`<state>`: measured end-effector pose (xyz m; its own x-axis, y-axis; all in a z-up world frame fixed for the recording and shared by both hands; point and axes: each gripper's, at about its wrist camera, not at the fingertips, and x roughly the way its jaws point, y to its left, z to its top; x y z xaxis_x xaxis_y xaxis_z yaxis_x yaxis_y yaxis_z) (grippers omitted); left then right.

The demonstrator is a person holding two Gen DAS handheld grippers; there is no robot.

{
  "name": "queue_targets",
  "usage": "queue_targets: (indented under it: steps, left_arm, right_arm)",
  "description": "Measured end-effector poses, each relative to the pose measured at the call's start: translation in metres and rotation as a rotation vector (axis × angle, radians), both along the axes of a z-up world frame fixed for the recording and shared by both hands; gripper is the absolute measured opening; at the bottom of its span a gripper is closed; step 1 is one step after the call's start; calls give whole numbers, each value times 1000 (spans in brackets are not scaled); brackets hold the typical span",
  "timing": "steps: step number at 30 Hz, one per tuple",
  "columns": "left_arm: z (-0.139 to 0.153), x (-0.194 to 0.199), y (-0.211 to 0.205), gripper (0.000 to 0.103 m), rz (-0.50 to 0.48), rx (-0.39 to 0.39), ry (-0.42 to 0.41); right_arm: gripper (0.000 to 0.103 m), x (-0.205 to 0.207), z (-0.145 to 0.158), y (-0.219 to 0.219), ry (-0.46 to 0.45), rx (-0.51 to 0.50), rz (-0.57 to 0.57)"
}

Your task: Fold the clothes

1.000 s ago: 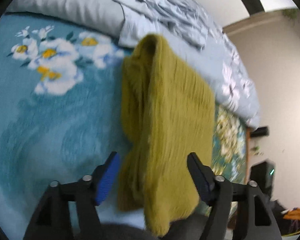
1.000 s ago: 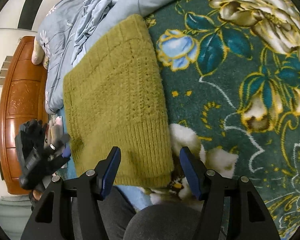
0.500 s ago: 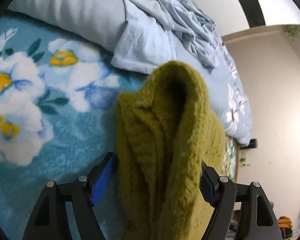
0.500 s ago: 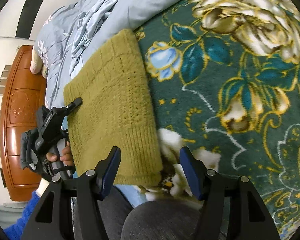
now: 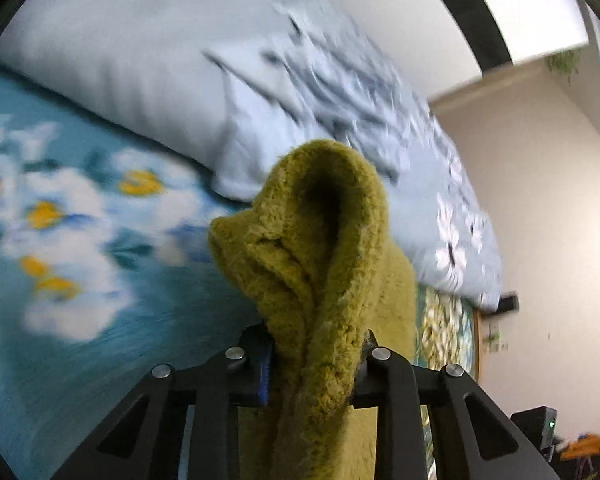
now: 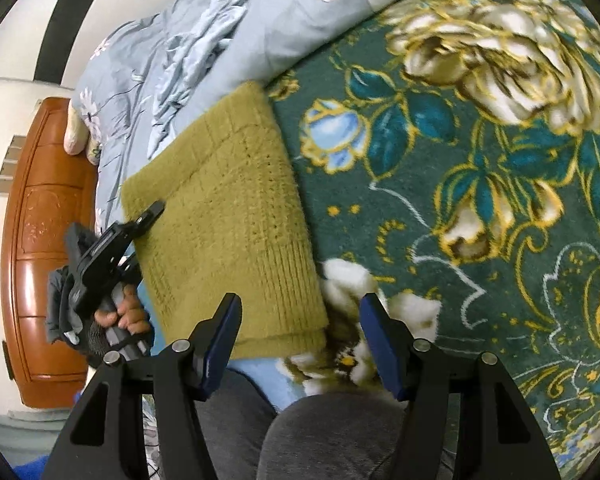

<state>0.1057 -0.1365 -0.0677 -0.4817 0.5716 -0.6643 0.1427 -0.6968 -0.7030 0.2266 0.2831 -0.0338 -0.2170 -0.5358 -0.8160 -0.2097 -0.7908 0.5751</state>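
The jaws of the left gripper [image 5: 314,354] are clenched on a bunched edge of the olive knit sweater [image 5: 320,264], which rears up toward 12 o'clock and hides what lies straight ahead; the jaws of the right gripper [image 6: 300,344] stand released, wide apart, hovering at the sweater's ribbed hem. From the right wrist, the sweater [image 6: 228,224] shows as a folded rectangle lying flat on the bed, its far edge touching the pale blue duvet [image 6: 204,36] at 11 o'clock, with open floral blanket [image 6: 480,184] from 1 to 4 o'clock. That view alone shows the left gripper [image 6: 150,216] at the sweater's 9 o'clock edge and the wooden headboard [image 6: 40,240] beyond. The left wrist view alone shows teal blanket [image 5: 80,280], blurred, at 9 o'clock.
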Motion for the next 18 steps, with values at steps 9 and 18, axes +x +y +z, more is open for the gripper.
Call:
queue_targets:
  steps: [9,18]
  left_arm:
    - [-40,119,-110,28,582,169,-161]
    - [-26,133,-119,28,425,67,-163]
  right_arm:
    - [63,-14,9,-48,45,-55,86]
    - [68,-16,-20,-109,-42,-166,47]
